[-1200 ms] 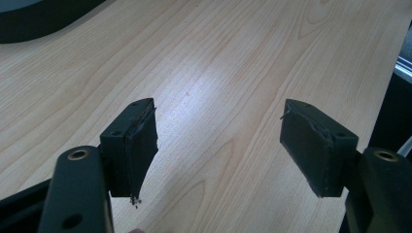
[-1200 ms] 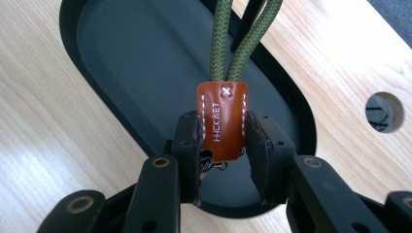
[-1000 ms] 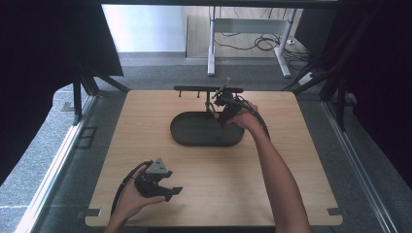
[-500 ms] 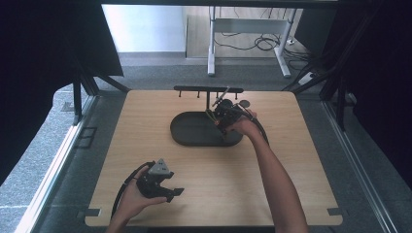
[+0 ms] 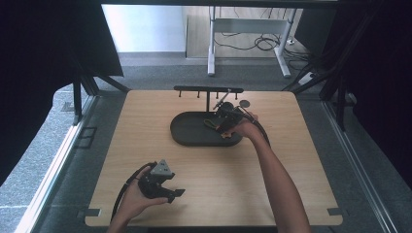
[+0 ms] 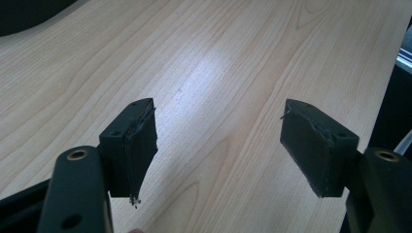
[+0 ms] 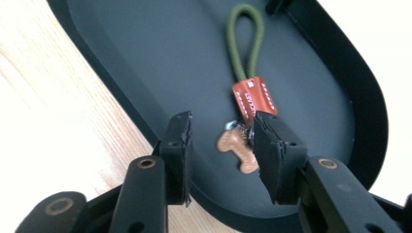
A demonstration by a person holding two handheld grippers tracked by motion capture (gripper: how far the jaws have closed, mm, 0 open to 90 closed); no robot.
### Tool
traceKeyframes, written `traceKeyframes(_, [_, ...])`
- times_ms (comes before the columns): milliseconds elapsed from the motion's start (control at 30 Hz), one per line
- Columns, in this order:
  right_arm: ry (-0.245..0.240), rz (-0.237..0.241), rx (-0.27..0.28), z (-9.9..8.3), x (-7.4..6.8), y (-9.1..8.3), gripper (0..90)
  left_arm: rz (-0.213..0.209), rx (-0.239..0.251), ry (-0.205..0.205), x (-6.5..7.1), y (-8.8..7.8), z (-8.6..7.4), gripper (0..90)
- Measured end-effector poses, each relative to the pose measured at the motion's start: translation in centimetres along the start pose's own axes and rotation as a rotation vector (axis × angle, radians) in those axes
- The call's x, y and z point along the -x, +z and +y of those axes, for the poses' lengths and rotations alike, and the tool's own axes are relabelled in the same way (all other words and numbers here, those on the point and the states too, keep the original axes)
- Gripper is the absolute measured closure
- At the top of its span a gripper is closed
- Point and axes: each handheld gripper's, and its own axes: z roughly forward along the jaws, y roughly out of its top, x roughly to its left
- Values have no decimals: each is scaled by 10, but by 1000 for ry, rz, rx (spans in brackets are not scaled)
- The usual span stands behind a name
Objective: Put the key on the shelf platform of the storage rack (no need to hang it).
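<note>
Pale wood grain runs across the desk [image 5: 291, 160], and at its twelve o'clock end sits a dark oval tray [image 5: 187, 131] just in front of a black peg rack [image 5: 194, 89]. Right claw [image 7: 221, 145] is down over the tray's three o'clock end, jaws parted to a moderate gap and gripping nothing. Lying on the tray floor is a keychain [image 7: 250, 94]: olive cord loop, orange-brown leather tab, and a small tan charm [image 7: 238, 148] sitting between the jaws, close against the right-hand one. In the high view that claw [image 5: 224, 121] is tilted down into the tray. Over at seven o'clock, the left claw [image 6: 218, 145] hangs just above bare wood, jaws spread wide, empty. From above, the left claw [image 5: 167, 191] points toward three o'clock, well apart from the tray.
</note>
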Motion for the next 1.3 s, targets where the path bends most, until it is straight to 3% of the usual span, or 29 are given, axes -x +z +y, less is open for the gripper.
traceKeyframes(267, [-10,5,44,-7,-5,-15,551,1,-3,2,1,2,1,299])
traceKeyframes(667, [22,16,102,-27,-7,-43,542,4,-13,10,2,4,1,299])
traceKeyframes(1000, [42,12,138,-56,-11,-63,535,6,-35,20,3,8,2,299])
traceKeyframes(1300, [36,10,200,-89,-25,-84,522,6,-34,19,6,10,2,298])
